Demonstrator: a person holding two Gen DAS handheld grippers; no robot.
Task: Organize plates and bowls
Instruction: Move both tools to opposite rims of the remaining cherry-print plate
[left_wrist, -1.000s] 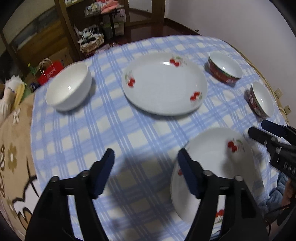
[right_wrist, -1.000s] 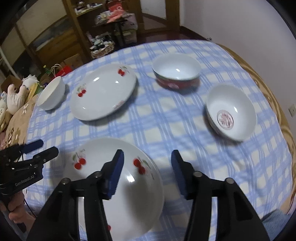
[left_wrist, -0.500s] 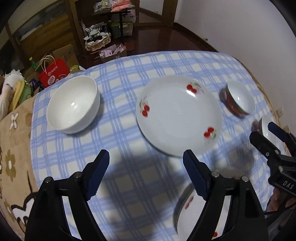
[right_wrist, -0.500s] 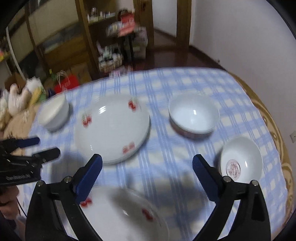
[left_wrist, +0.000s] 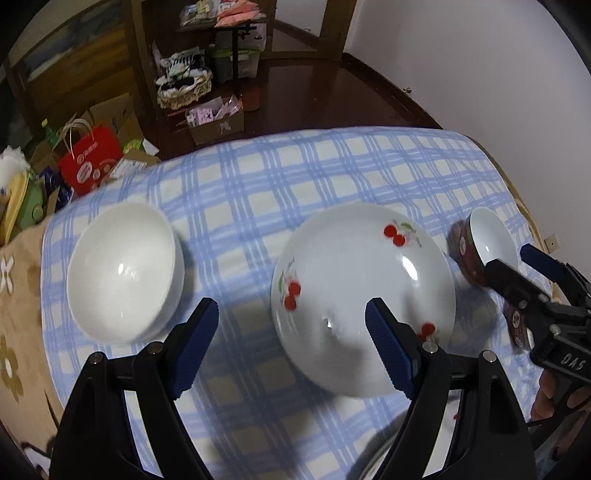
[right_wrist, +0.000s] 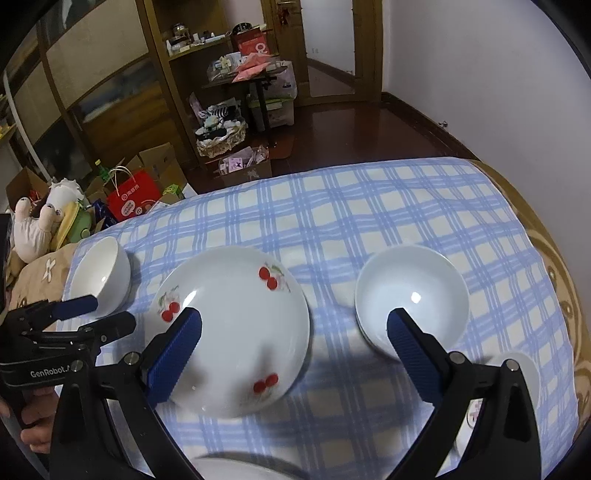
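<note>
Cherry plate (left_wrist: 364, 295) is the landmark, flat on the checked worktop (left_wrist: 295, 177). Left gripper (left_wrist: 291, 343) hangs over its near-left edge; white bowl (left_wrist: 123, 271) left of plate, nearer the left hand. Right gripper (right_wrist: 295, 345) straddles plate's right edge; red-sided bowl (right_wrist: 412, 291) right of plate. Both grippers wide open, empty; right's jaws just opened. Only the right view shows a small dish (right_wrist: 495, 391) by its right finger.
</note>
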